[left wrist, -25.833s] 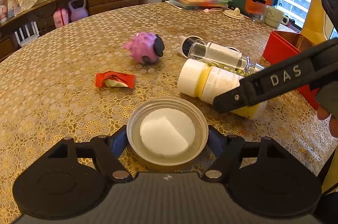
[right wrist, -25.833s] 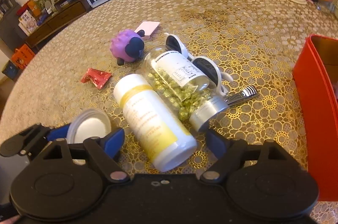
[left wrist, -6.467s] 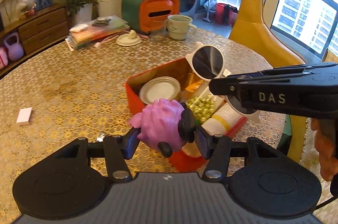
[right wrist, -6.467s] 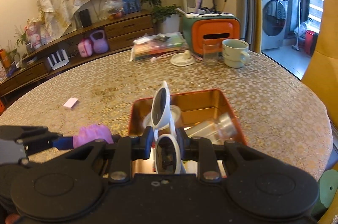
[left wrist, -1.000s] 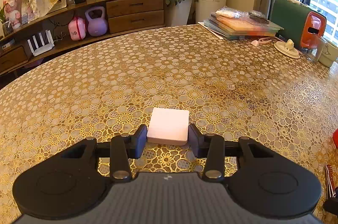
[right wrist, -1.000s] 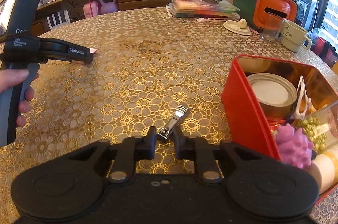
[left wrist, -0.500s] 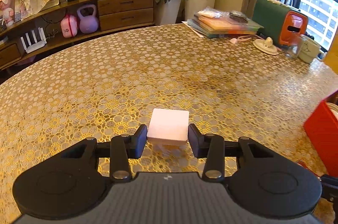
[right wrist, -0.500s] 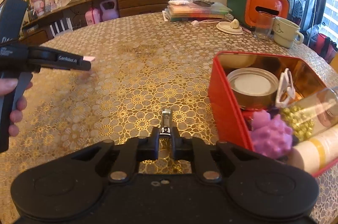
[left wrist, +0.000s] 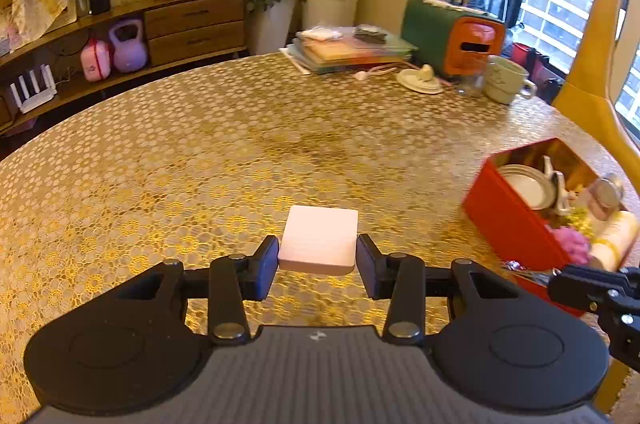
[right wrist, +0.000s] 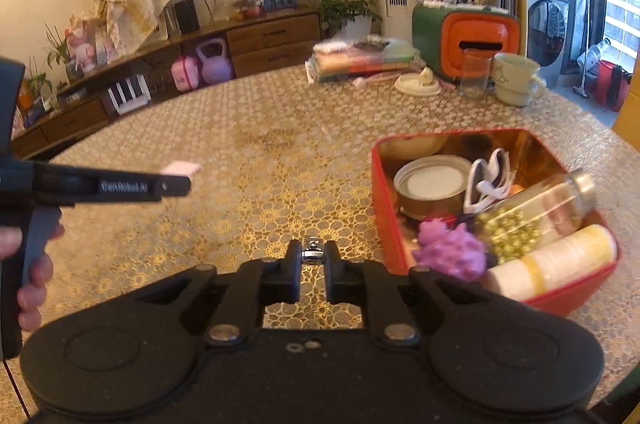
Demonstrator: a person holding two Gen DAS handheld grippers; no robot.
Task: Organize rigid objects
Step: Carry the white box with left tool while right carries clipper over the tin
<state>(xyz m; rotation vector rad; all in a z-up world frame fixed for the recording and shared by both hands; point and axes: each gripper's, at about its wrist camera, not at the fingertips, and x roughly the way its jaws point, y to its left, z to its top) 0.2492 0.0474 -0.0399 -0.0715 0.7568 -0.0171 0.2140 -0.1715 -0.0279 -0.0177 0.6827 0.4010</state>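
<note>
We have two things in hand, and the red tin (right wrist: 404,256) near the table's (left wrist: 208,160) right edge is their likely home. It is already crowded with a jar lid, sunglasses, a pill bottle, a yellow bottle and a purple toy.

The larger item is the white block (left wrist: 320,239), clamped by its two side faces in the left gripper (left wrist: 318,266) and carried clear of the table, well left of the tin. We judge it light, stiff and smooth-sided, so it could slip if tilted. It lies flat, its slightly longer side pointing away from us.

The smaller item is the nail clipper (right wrist: 313,250), pinched in the right gripper (right wrist: 313,274), whose jaws are nearly together. It is hard, slick metal; its long axis runs forward along the fingers, just left of the tin.
</note>
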